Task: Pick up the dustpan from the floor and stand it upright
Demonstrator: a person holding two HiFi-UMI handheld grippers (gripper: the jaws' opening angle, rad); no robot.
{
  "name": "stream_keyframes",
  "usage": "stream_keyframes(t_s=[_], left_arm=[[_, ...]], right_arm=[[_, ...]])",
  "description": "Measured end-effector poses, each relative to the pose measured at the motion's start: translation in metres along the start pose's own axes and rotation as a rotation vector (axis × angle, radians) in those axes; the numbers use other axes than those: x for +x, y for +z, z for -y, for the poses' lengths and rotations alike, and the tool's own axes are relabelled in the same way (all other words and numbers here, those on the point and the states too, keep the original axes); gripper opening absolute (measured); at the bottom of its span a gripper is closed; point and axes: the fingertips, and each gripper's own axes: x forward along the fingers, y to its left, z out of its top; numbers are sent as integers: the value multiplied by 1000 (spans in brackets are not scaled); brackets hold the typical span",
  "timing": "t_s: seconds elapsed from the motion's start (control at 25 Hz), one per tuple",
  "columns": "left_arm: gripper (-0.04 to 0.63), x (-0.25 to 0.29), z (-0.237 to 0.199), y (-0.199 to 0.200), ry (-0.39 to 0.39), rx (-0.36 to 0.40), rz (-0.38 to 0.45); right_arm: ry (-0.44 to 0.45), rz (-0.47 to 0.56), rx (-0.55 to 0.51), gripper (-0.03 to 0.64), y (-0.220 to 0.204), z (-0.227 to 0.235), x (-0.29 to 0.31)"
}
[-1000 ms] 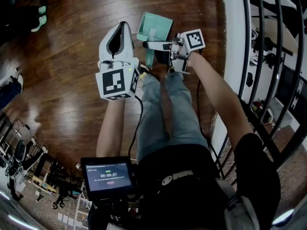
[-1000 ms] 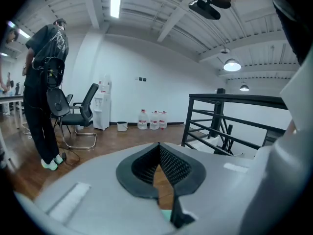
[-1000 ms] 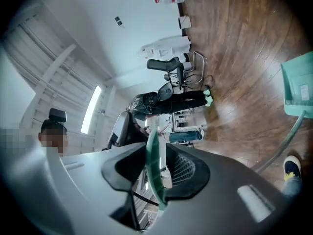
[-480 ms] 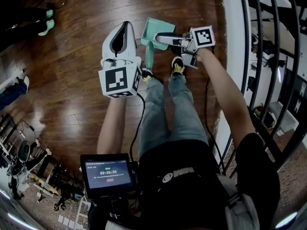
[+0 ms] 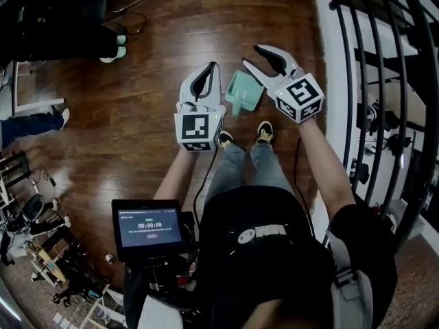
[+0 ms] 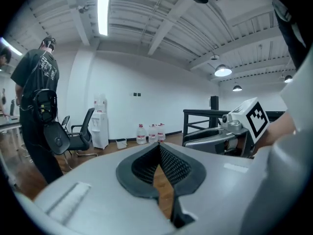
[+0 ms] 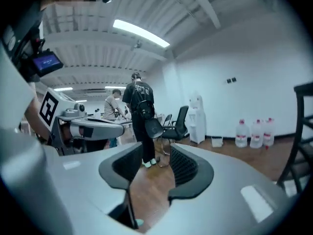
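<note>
Find dustpan (image 5: 245,91) on the floor (image 5: 137,115) below, between shut, empty left claw (image 5: 211,68) and nearer right claw (image 5: 251,55), closing on nothing.

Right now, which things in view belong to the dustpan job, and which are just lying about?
Job: dustpan; left gripper; right gripper, jaws closing, nothing between them.
Lying about: water bottles; office chair; water dispenser; railing.
</note>
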Motion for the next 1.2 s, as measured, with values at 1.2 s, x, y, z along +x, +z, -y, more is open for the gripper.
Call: stream_keyframes(t_s=[1.2], left_arm=[[20, 28, -16, 33, 116, -18, 90]], right_arm=[[66, 151, -134, 3, 45, -15, 17]])
